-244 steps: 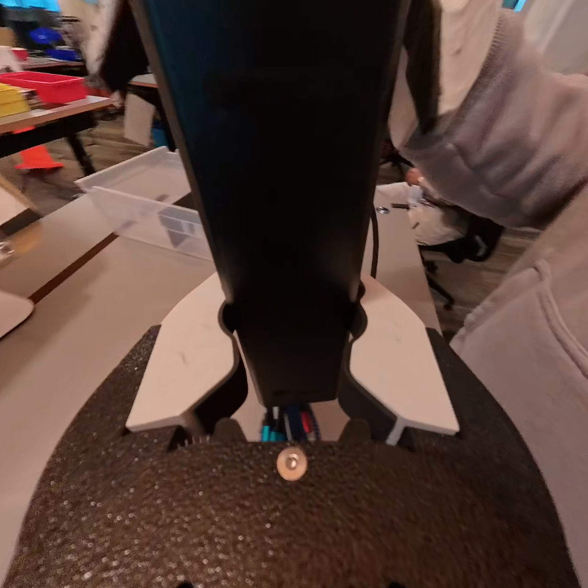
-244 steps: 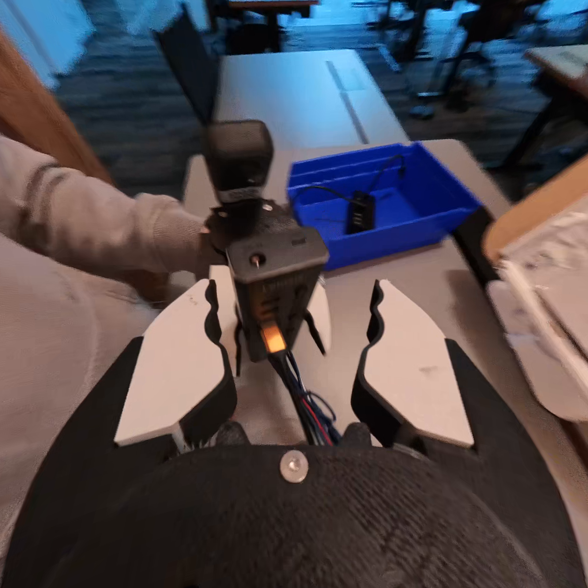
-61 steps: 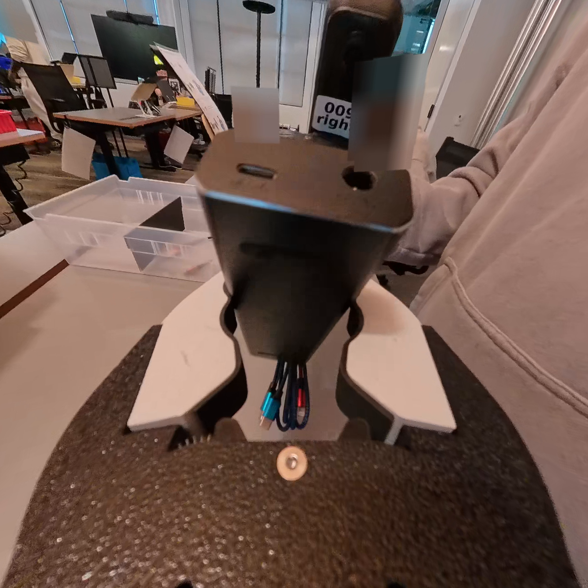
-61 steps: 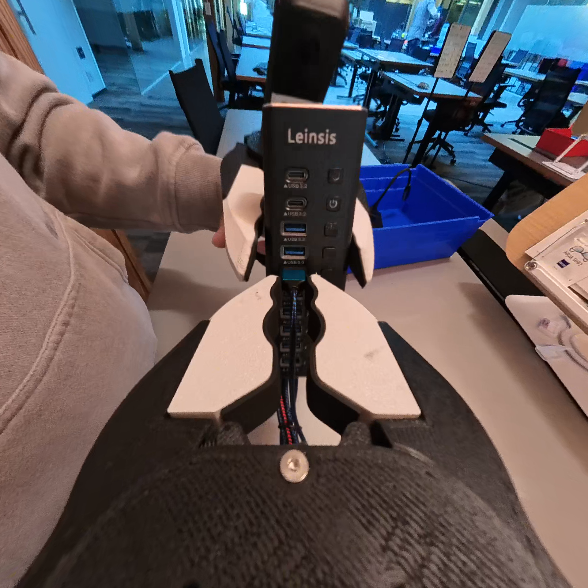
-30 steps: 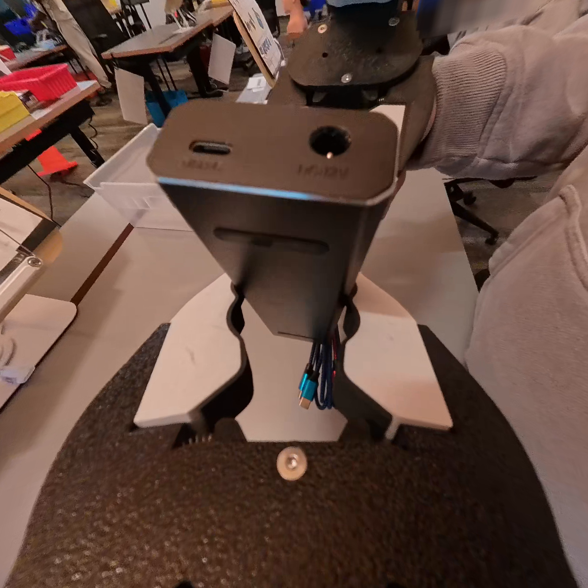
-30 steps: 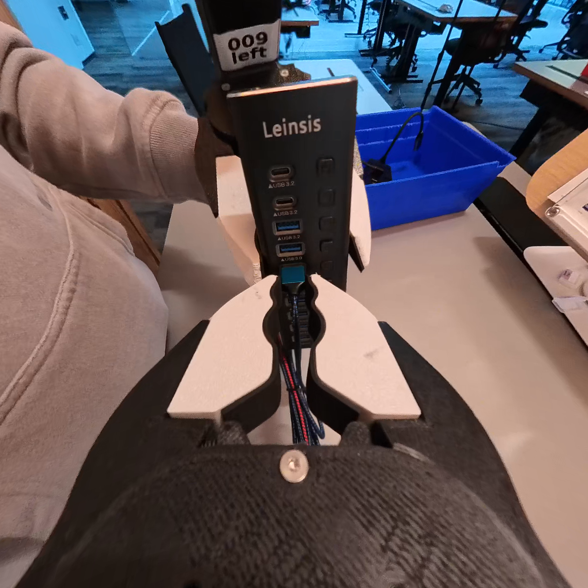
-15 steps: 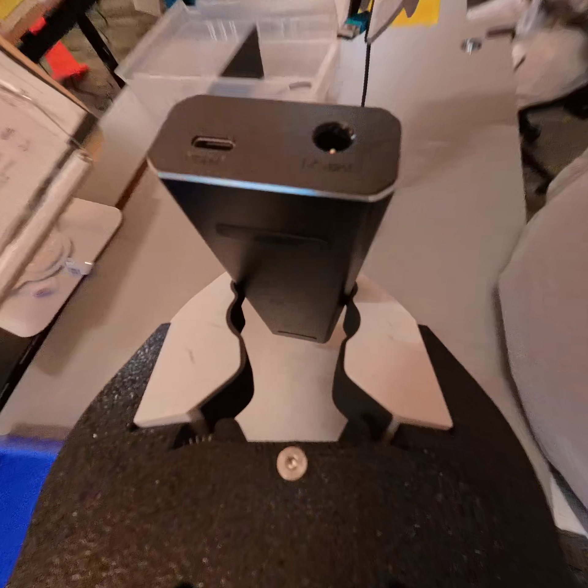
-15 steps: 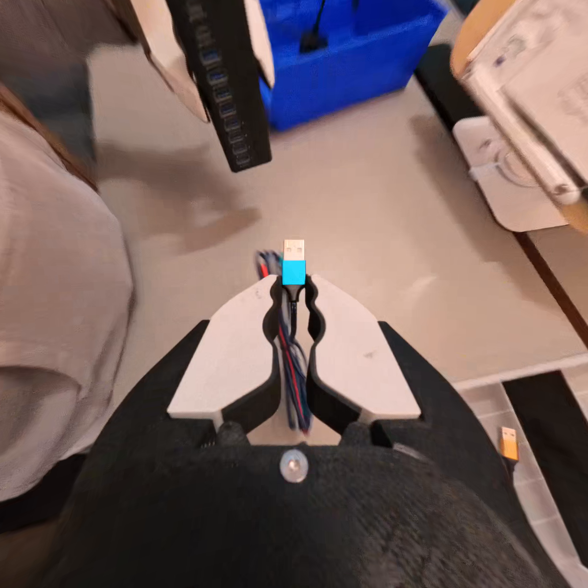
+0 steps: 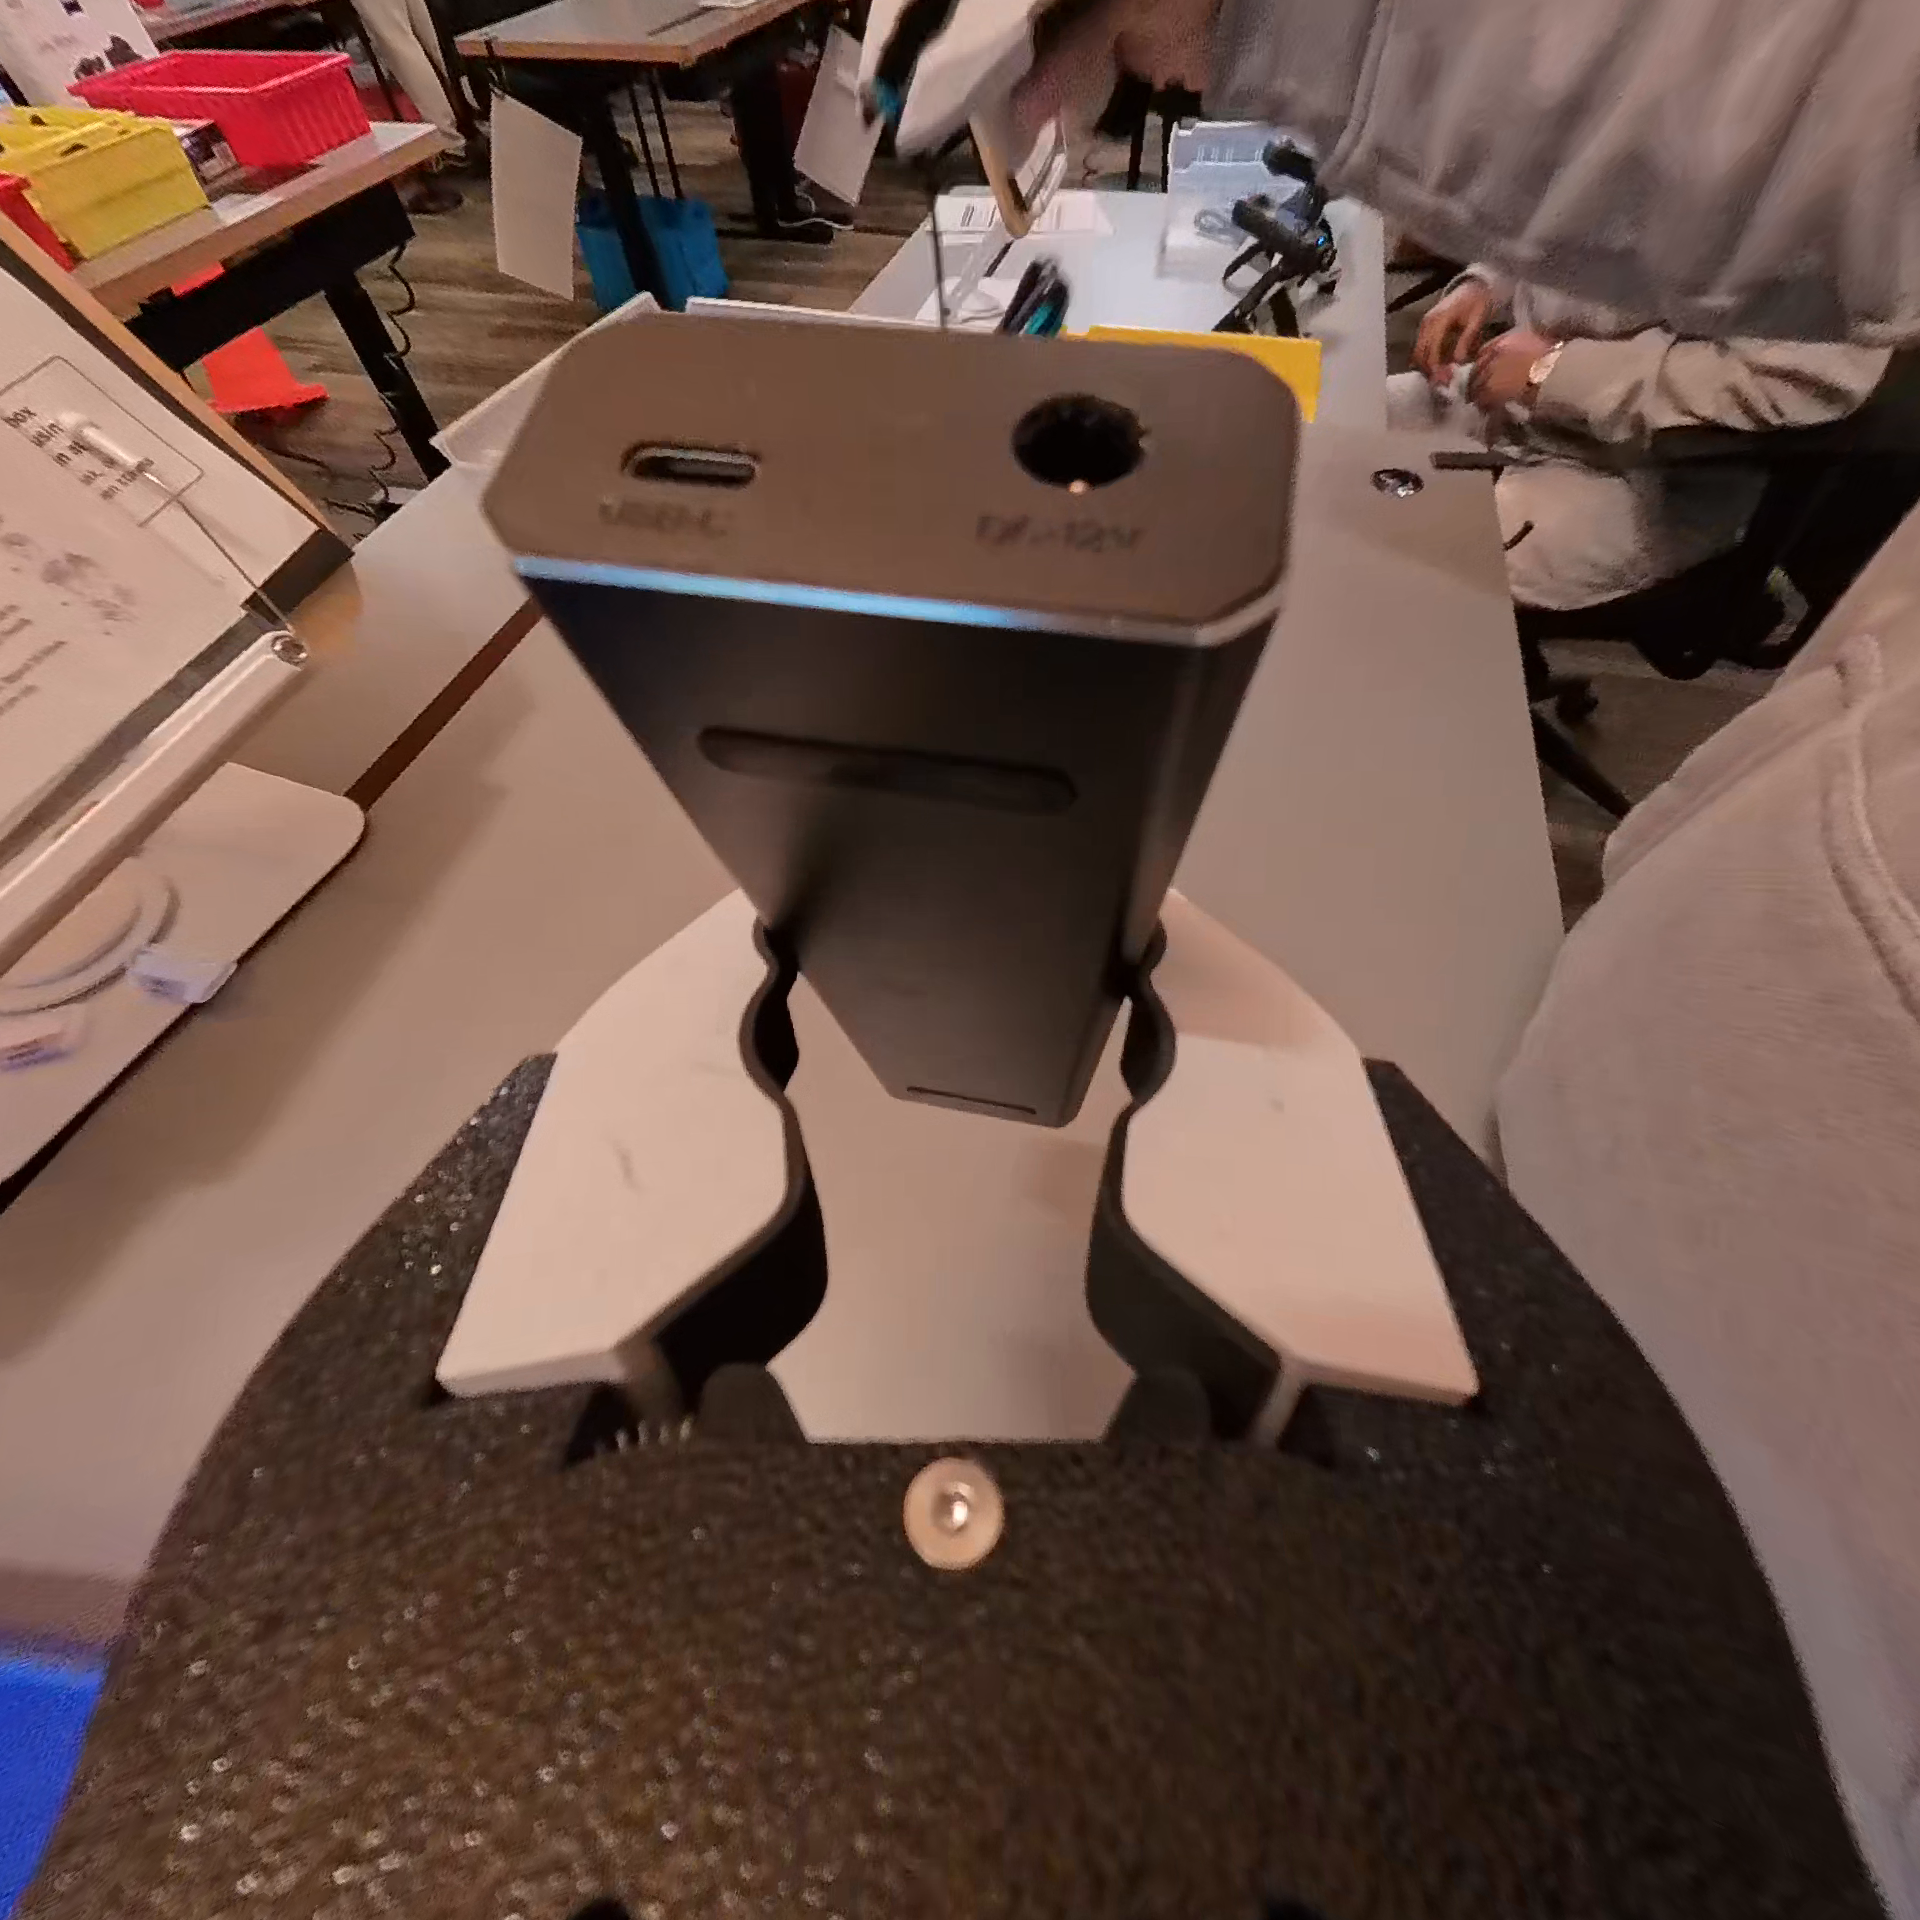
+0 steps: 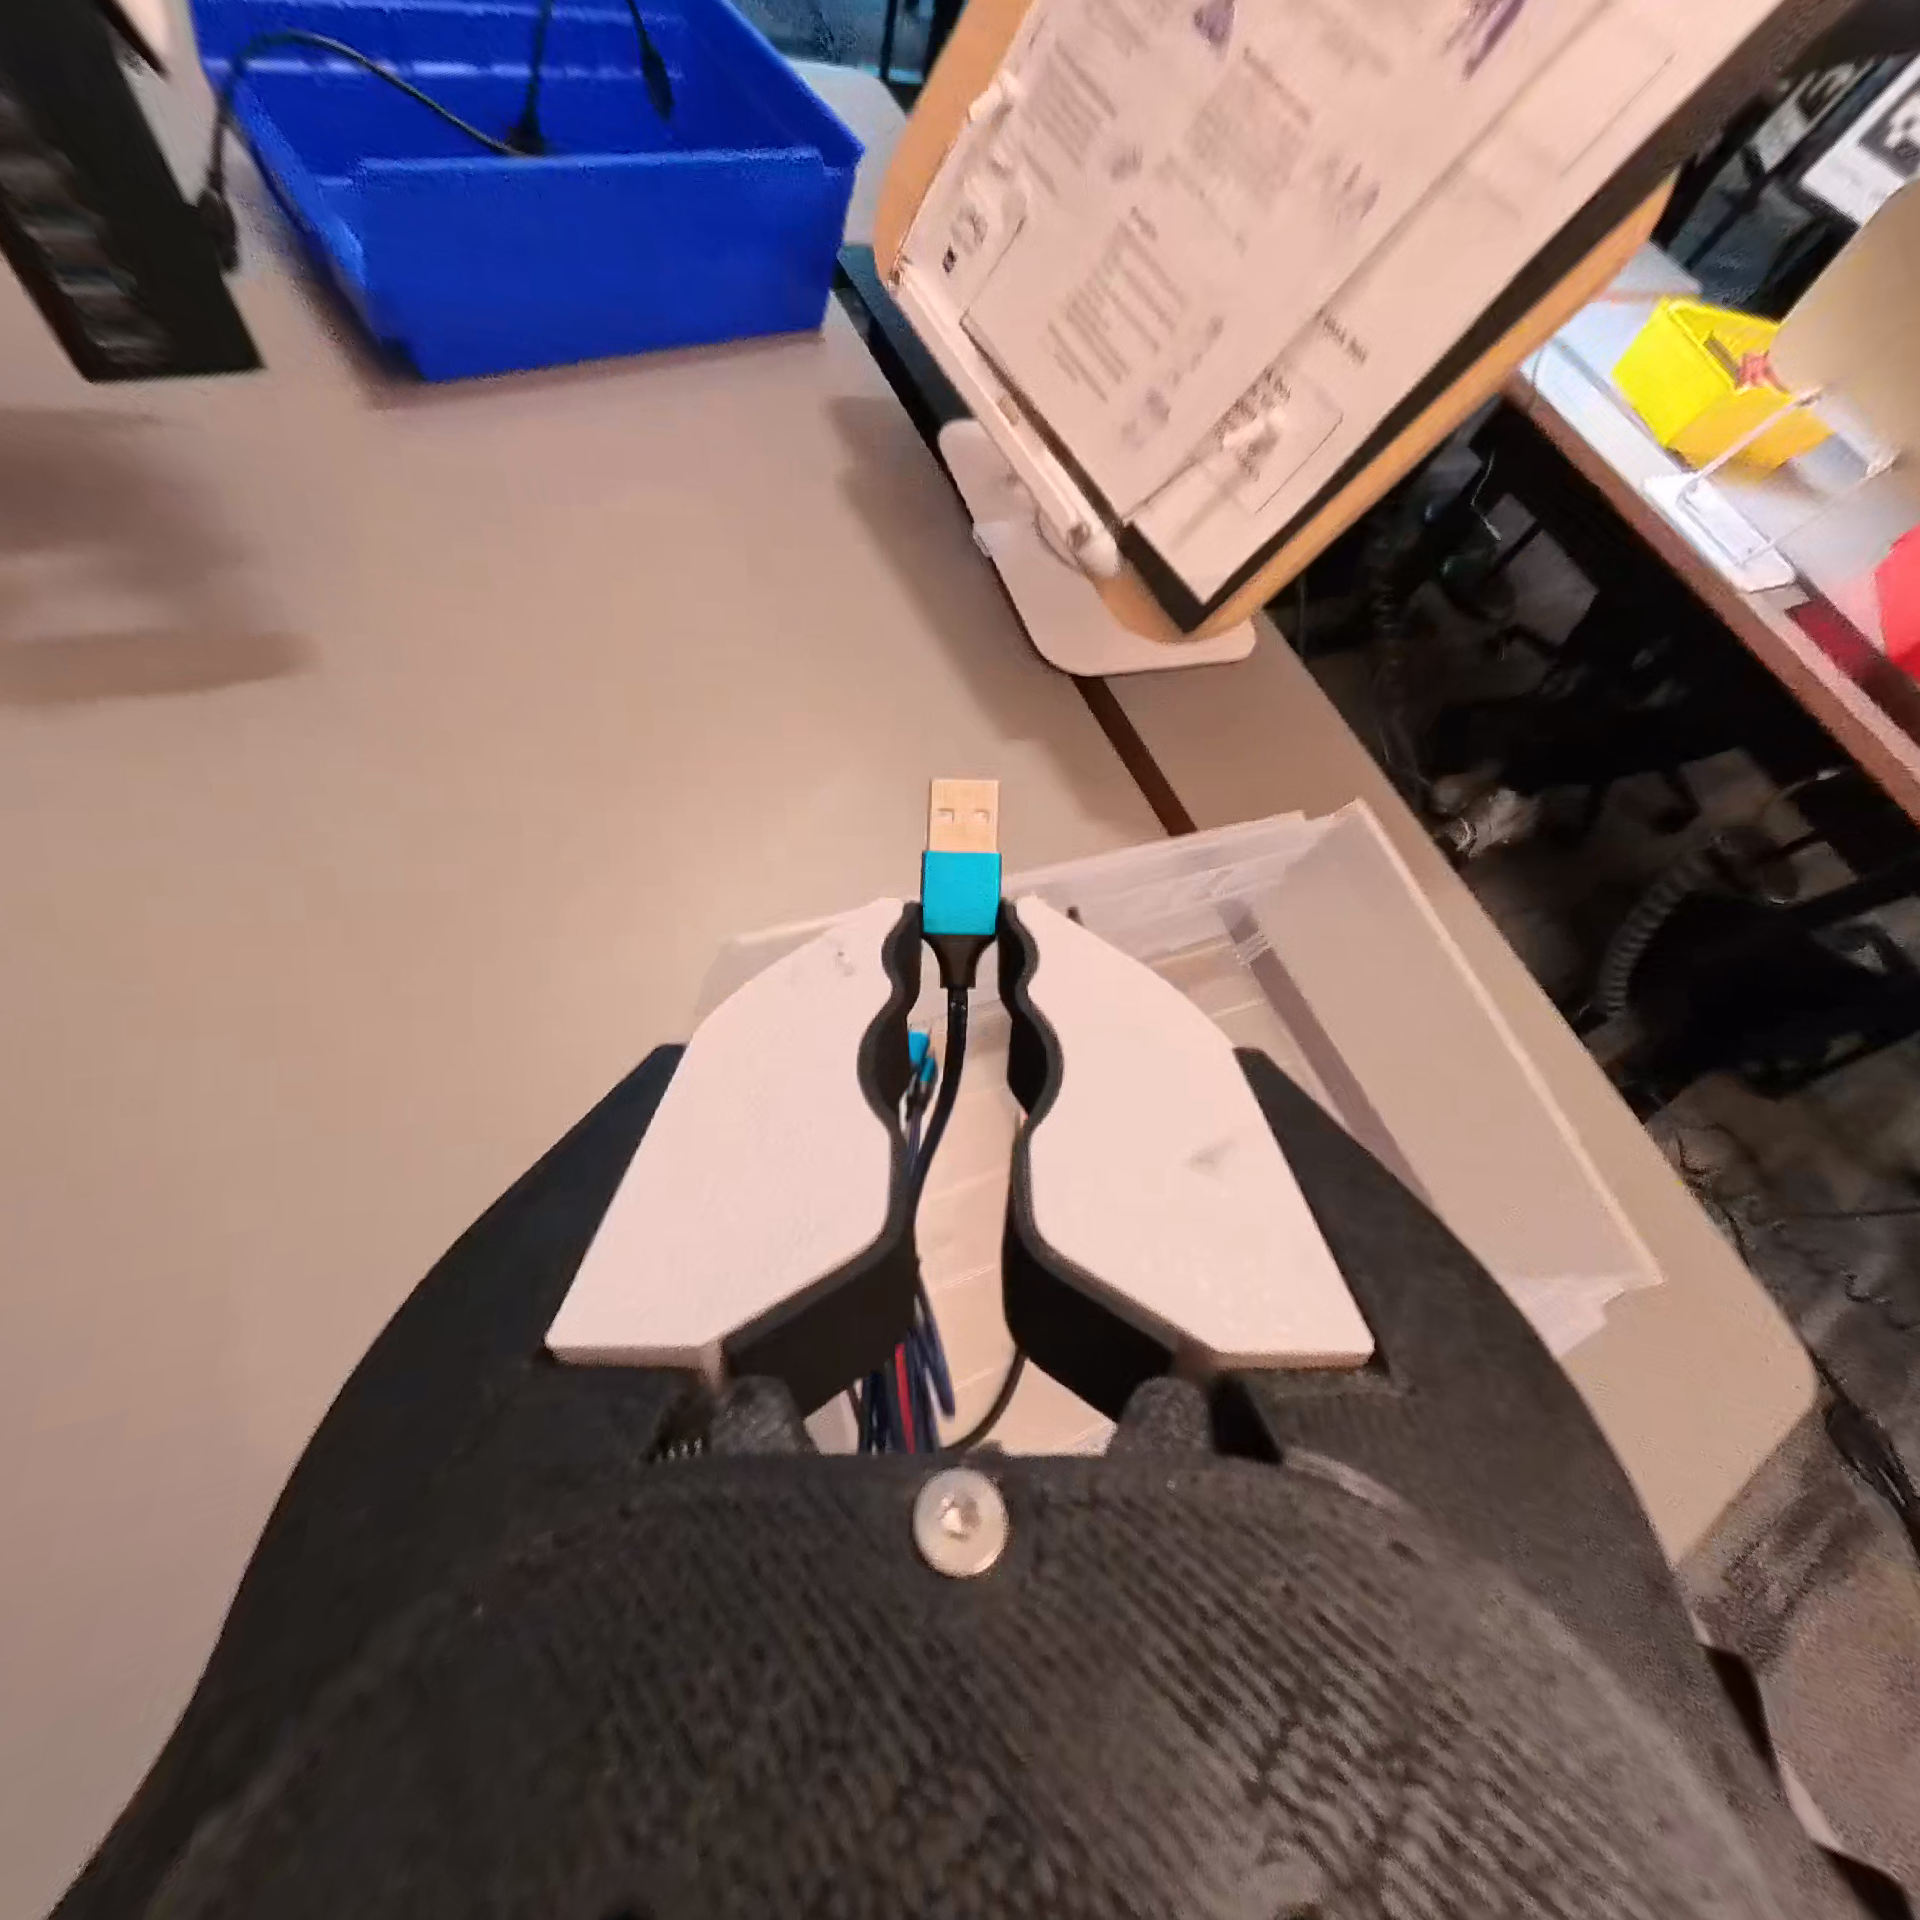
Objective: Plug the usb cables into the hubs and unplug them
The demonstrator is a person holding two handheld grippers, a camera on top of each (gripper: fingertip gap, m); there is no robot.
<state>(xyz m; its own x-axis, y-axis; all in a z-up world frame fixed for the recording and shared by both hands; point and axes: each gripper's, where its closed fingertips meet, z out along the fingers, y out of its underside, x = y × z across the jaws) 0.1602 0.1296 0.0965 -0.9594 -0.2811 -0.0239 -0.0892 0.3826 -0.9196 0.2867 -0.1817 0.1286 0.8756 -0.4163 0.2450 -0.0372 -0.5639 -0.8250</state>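
My left gripper [image 9: 956, 940] is shut on a black USB hub [image 9: 904, 665] and holds it upright above the table, its end face with two sockets toward the camera. The hub's port side shows at the top left of the right wrist view [image 10: 94, 239]. My right gripper [image 10: 961, 914] is shut on a USB cable with a teal plug [image 10: 961, 888]; its bare metal tip points forward, free of the hub. Blue and red cable strands [image 10: 914, 1382] hang between the jaws.
A blue bin [image 10: 540, 197] with black cables stands at the far side of the beige table [image 10: 416, 727]. A clear plastic tray [image 10: 1351, 1039] lies under my right gripper. A tilted document stand [image 10: 1247, 312] is at the table's right edge. A seated person [image 9: 1621, 343] is beyond.
The teal plug was pulled out of the hub. My right gripper has carried it away to the right, over the clear tray. My left gripper still holds the hub and has tilted up.
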